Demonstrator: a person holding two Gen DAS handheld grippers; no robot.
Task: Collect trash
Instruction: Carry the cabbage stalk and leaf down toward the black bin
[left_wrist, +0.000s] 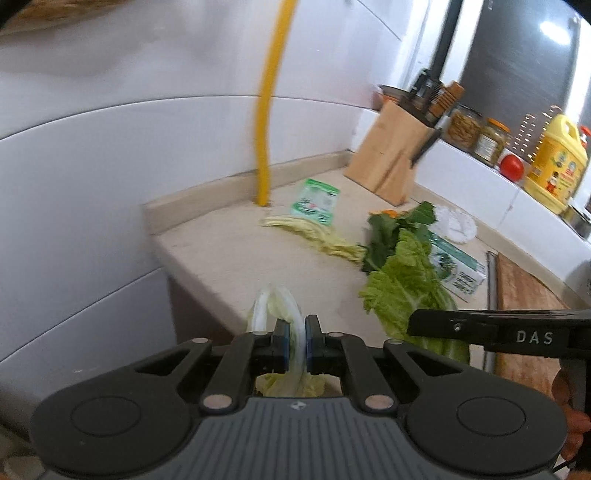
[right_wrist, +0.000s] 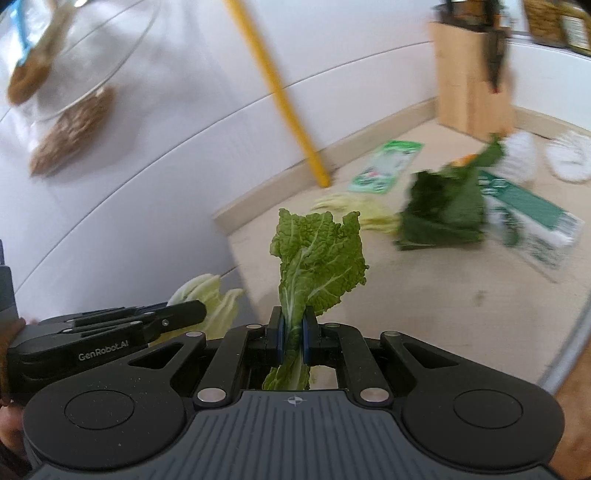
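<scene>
At six o'clock in the left wrist view, the left gripper (left_wrist: 295, 341) has its jaws nearly together, its blue pads pinching a pale, whitish-green cabbage leaf (left_wrist: 275, 306) that curls up above the fingers and hangs below them. Beyond it, the beige stone countertop (left_wrist: 229, 258) stretches toward twelve o'clock. At three o'clock of the gripper lies a bright green ruffled napa cabbage leaf (left_wrist: 402, 284), its lower end under the black finger of the right gripper (left_wrist: 480, 328) reaching in from the right edge. Toward one o'clock lie dark green leaves (left_wrist: 391, 229), a strip of yellowish wilted stalks (left_wrist: 317, 236), a green-and-white plastic packet (left_wrist: 314, 201) and a green-and-white carton (left_wrist: 458, 269). A light wooden knife block (left_wrist: 388, 158) stands at two o'clock, and a yellow pipe (left_wrist: 264, 129) rises from the counter at twelve.

In the right wrist view, the right gripper (right_wrist: 291, 338) is also clamped almost shut, gripping the stem of the bright green leaf (right_wrist: 317, 258), which stands upright above the pads, clear of the countertop (right_wrist: 424, 295). At nine o'clock the left gripper (right_wrist: 177, 314) shows with its pale leaf (right_wrist: 214, 295) behind it. The dark leaves (right_wrist: 443, 210) and carton (right_wrist: 535, 225) lie blurred at two o'clock.
</scene>
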